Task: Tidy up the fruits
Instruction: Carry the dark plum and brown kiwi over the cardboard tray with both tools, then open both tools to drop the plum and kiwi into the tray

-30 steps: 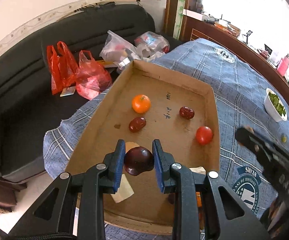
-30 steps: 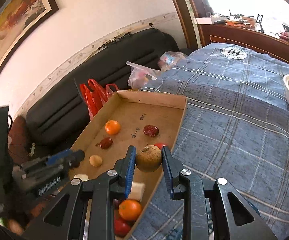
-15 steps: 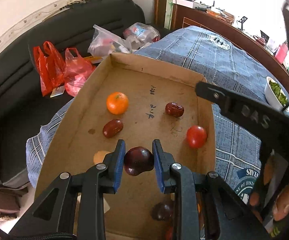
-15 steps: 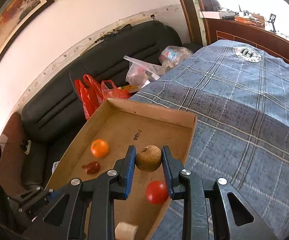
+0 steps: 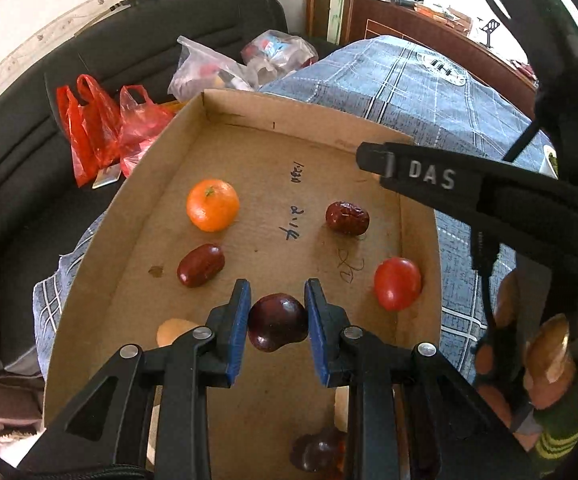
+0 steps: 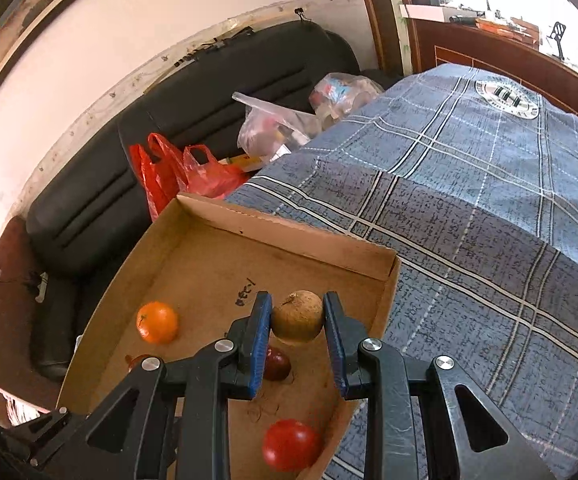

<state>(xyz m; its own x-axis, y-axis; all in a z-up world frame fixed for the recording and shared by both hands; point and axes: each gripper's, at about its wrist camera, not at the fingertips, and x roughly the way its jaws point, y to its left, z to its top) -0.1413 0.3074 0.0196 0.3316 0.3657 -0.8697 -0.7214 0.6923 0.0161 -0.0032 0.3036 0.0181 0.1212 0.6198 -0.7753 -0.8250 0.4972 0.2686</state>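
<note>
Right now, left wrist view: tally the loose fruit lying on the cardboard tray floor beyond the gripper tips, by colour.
Orange mandarin: 1
Dark red wrinkled dates: 2
Bright red tomato: 1
Total: 4

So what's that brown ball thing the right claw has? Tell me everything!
The brown fruit is round, tan and dull-skinned, with a tiny dark stem nub on top. The right claw is shut on it, one blue pad pressing each side. It hangs over the far right corner of the cardboard box, touching nothing else. Below it lie a dark red fruit and a tomato.
</note>
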